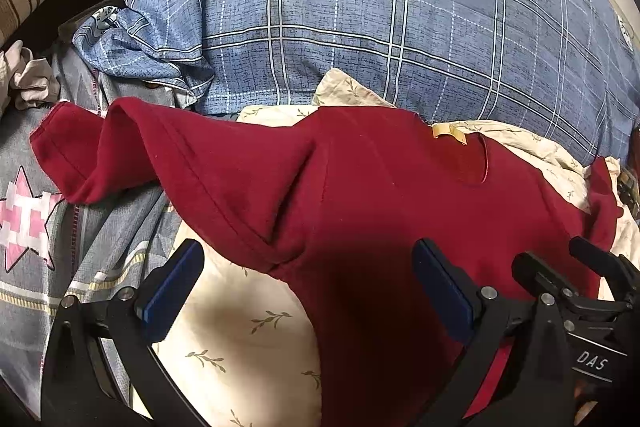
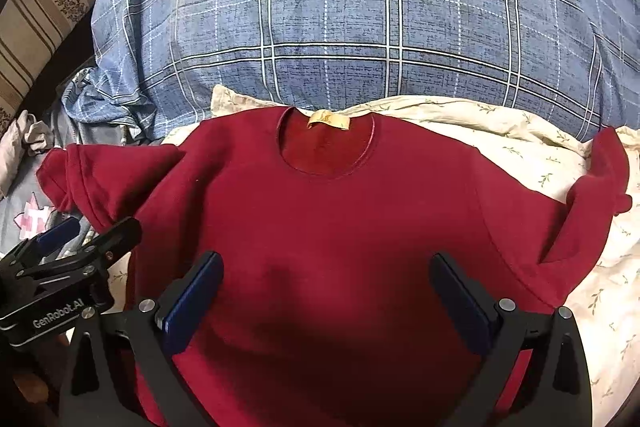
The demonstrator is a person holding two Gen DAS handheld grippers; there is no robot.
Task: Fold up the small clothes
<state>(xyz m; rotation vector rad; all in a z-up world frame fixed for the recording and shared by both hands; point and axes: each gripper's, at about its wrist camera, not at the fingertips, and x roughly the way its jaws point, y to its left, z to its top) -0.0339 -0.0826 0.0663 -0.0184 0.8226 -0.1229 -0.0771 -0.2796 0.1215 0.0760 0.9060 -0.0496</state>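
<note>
Left gripper [image 1: 308, 291]: jaws wide apart, empty, over the shirt's left side by the armpit seam.
Right gripper [image 2: 326, 301]: jaws wide apart, empty, centred over the chest.
Dark red short-sleeved knit shirt [image 2: 320, 219]: lies flat on the cream leaf-print sheet [image 2: 520, 143], collar and tan neck label [image 2: 329, 119] away from both grippers.
Long axis: runs straight ahead of the jaws.
Left sleeve [image 1: 100, 151]: rumpled, nearer the left gripper.
Right sleeve [image 2: 592, 195]: nearer the right gripper.
Beyond: blue plaid quilt [image 2: 360, 27].
</note>
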